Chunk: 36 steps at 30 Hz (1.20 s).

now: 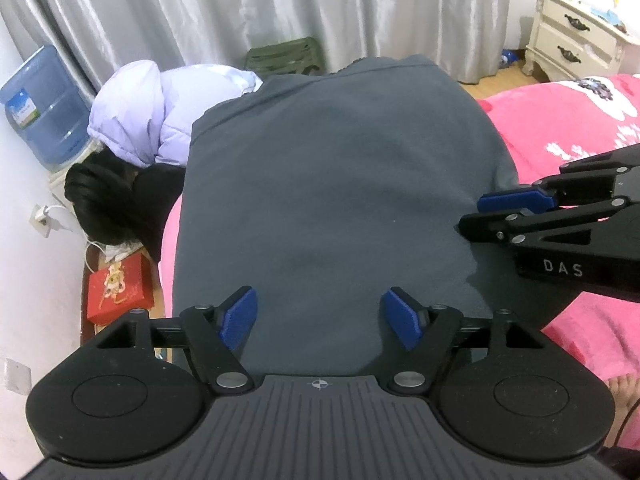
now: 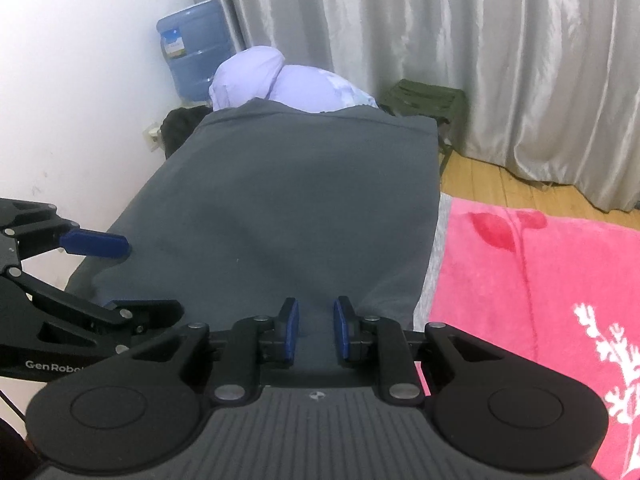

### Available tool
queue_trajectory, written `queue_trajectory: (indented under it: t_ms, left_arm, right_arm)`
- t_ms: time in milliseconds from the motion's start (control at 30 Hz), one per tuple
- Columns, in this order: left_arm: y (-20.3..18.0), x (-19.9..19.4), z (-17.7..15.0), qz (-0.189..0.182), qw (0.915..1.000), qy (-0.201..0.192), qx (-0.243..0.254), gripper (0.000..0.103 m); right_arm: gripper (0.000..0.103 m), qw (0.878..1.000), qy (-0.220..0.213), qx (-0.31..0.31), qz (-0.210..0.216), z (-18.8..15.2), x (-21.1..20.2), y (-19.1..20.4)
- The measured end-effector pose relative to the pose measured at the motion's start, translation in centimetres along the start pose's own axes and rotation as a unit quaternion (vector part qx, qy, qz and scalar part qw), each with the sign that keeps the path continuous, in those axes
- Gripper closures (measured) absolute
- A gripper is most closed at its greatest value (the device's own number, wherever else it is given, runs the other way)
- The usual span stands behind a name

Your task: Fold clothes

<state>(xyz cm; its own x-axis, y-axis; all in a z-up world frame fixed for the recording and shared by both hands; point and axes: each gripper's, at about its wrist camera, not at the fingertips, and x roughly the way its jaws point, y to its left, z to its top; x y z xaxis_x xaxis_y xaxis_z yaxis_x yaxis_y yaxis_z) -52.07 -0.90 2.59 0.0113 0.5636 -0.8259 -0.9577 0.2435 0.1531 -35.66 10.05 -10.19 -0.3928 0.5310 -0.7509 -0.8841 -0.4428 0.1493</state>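
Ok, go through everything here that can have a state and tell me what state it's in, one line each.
Left gripper: open wide, empty, over the near edge of the garment.
Right gripper: narrowly open, fabric between the fingers, not clamped.
Dark grey garment: spread flat on the bed, partly folded.
Lavender puffer jacket: bunched, unfolded.
Pink blanket: laid flat.
Nightstand drawers: closed.
Curtains: drawn shut.

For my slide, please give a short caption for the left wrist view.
Open left gripper over a dark grey garment on a pink blanket, right gripper at its edge.
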Motion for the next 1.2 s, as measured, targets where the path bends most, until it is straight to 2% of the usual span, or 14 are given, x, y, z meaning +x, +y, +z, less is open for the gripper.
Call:
queue_trajectory:
  t_ms: [433, 600, 733, 800, 867, 900, 967, 1000, 1067, 1200]
  left_arm:
    - [0.3, -0.3, -0.3, 0.005, 1.0000, -0.003, -0.008, 0.026]
    - [1.4, -1.8, -0.9, -0.015, 0.9989, -0.027, -0.034, 0.026]
    - [1.8, -2.9, -2.0, -0.047, 0.9969, -0.058, -0.027, 0.026]
    - [1.8, -2.2, -2.5, -0.055, 0.9971, -0.051, -0.013, 0.026]
    - [2.5, -1.6, -2.4, -0.063, 0.9964, -0.044, -0.035, 0.027]
    - [3.1, -1.8, -2.1, -0.067, 0.9949, -0.057, -0.050, 0.028]
    - [3.7, -2.6, -0.5, -0.065, 0.9896, -0.118, -0.051, 0.027]
    - [4.0, -3.1, 0.4, -0.062, 0.9854, -0.151, -0.048, 0.026]
    - [4.2, -2.5, 3.0, -0.046, 0.9793, -0.191, -0.050, 0.026]
    - [4.6, 1.9, 7.6, -0.035, 0.9785, -0.191, -0.069, 0.027]
  right_arm:
    - [0.082, 1.000, 0.000, 0.001, 0.002, -0.1, -0.4, 0.1]
    - [0.081, 1.000, -0.005, -0.002, -0.004, 0.3, -1.7, 0.7]
    - [0.081, 0.999, -0.030, 0.000, 0.020, 0.2, -4.0, 1.2]
    - [0.081, 0.999, -0.031, -0.013, 0.031, -0.3, -4.5, 1.7]
    - [0.082, 0.999, -0.010, -0.033, 0.021, -1.0, -3.8, 2.2]
    - [0.082, 0.999, 0.006, -0.045, 0.008, -1.4, -3.2, 2.5]
    - [0.082, 0.999, 0.001, -0.045, 0.011, -1.1, -3.3, 2.3]
    - [0.081, 0.999, -0.005, -0.033, 0.022, -0.4, -3.6, 1.9]
    - [0.081, 0.999, -0.035, -0.018, 0.034, 1.6, -4.1, 1.3]
    - [0.081, 0.998, -0.062, -0.012, 0.011, 5.6, -1.4, 0.6]
